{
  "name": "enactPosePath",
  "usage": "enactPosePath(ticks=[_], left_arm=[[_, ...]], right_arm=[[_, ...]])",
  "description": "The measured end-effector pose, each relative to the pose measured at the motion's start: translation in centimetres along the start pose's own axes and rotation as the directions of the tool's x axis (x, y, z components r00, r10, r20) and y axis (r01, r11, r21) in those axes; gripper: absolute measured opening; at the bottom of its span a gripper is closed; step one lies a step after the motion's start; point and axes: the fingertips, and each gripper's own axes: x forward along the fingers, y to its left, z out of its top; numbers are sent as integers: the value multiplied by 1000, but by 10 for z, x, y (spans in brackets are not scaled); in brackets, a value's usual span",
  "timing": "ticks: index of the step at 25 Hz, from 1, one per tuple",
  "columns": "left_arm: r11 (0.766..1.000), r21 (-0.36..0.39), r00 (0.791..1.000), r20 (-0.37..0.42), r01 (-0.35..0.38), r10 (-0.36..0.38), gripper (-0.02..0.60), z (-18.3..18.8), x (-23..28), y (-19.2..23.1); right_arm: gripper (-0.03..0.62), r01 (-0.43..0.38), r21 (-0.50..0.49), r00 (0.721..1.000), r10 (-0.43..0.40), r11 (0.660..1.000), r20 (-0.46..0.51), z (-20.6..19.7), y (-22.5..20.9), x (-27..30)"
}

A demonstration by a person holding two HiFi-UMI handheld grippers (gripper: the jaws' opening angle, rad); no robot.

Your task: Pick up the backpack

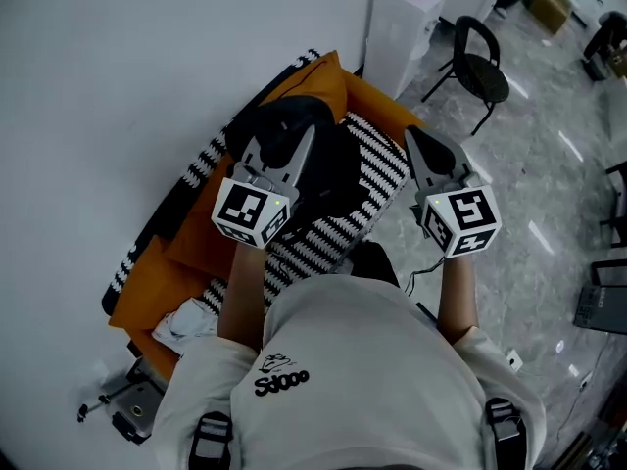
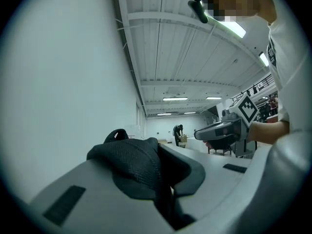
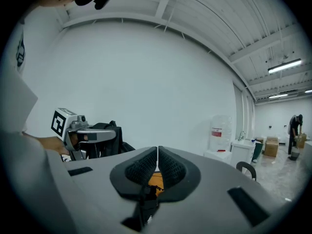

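Observation:
The black backpack lies on a striped cloth over an orange seat, against the white wall. My left gripper reaches onto its top and is shut on a thick fold of black backpack fabric, with a carry loop showing behind the fold. My right gripper hovers at the backpack's right side. Its pads are pressed together, and a thin black strap hangs out from between them. Each gripper shows in the other's view: the right gripper and the left gripper, which has the backpack under it.
The striped cloth drapes over orange cushions. A crumpled white cloth lies at the seat's near end. A water dispenser and a black chair stand to the right on the grey floor. A person stands far off.

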Motion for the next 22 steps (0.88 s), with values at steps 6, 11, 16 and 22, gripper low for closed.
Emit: enactPosePath(ticks=[6, 11, 16, 22], left_arm=[[1000, 19, 998, 54, -14, 13, 37, 31, -23, -10], [1000, 12, 998, 69, -15, 14, 37, 44, -40, -21], [1000, 9, 997, 75, -24, 23, 37, 51, -45, -25], [1000, 10, 998, 63, -28, 28, 37, 48, -44, -26]], right_arm=[[35, -35, -30, 999, 35, 999, 18, 12, 12, 0], [35, -57, -47, 998, 58, 997, 28, 14, 25, -4], [35, -62, -51, 998, 63, 997, 19, 11, 24, -4], [34, -53, -53, 999, 54, 997, 2, 7, 21, -2]])
